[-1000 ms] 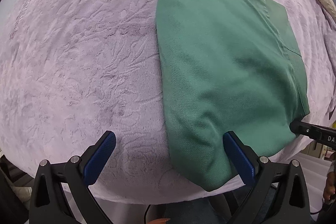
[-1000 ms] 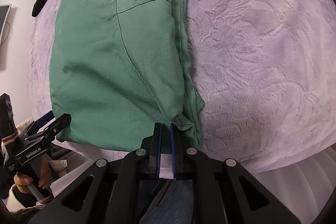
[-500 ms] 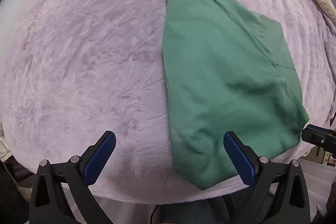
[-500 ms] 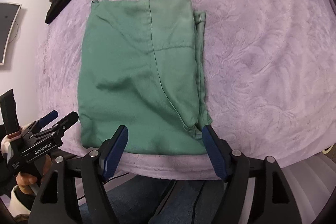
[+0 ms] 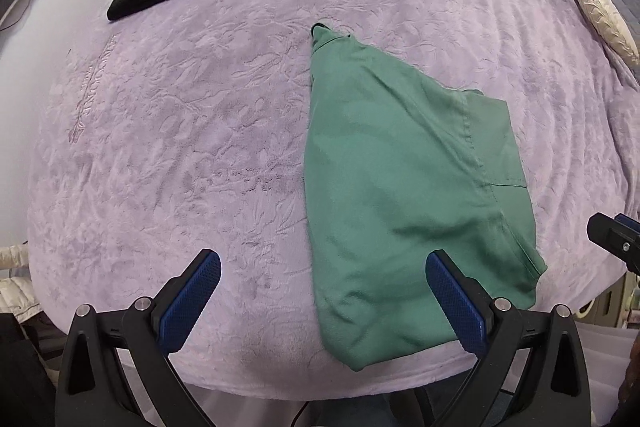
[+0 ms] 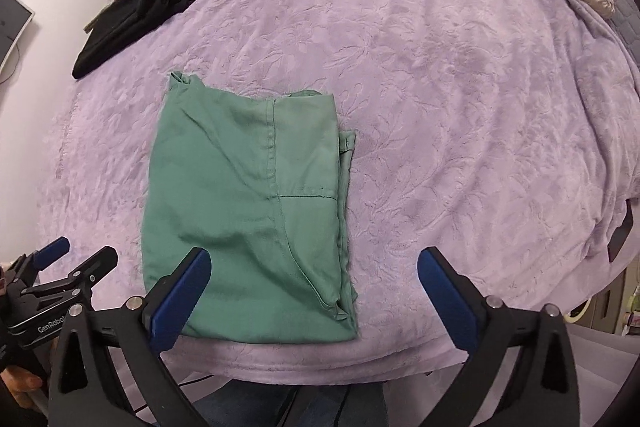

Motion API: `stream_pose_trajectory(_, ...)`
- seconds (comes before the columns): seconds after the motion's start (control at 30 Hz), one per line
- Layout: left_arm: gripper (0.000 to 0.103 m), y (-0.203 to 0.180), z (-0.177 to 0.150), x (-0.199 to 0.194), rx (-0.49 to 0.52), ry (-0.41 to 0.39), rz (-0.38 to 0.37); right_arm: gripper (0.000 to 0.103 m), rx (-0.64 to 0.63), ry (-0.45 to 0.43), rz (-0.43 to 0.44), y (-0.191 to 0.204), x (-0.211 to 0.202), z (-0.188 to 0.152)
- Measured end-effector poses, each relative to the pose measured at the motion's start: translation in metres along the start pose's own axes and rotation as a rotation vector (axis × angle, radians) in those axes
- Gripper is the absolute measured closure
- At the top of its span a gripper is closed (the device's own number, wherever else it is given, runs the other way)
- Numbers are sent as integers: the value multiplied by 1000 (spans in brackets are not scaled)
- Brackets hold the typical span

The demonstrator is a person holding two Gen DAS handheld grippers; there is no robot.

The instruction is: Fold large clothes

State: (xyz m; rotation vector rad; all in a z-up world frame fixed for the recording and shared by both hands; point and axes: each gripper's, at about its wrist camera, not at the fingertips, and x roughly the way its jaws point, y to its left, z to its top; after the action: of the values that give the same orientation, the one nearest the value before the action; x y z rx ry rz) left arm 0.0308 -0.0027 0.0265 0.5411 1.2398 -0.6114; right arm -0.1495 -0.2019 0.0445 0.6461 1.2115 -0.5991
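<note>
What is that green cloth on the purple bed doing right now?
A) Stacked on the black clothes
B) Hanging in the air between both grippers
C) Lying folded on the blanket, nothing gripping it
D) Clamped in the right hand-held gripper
C: the green cloth lies folded on the purple blanket, and both the left hand-held gripper and the right hand-held gripper are open and empty.

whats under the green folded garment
The green garment lies flat on the purple blanket, which shows all around it. Extra green layers peek out along its right edge; anything else beneath is covered.
</note>
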Motion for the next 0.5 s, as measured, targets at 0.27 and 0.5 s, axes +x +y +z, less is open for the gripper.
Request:
stream_pose_trajectory(0.27, 0, -6, 2, -14, 6, -33, 14, 0, -27, -8, -31, 13, -8, 1)
stream_pose_trajectory(0.5, 0, -11, 2, -19, 15, -50, 24, 0, -5, -5, -22, 14, -10, -1)
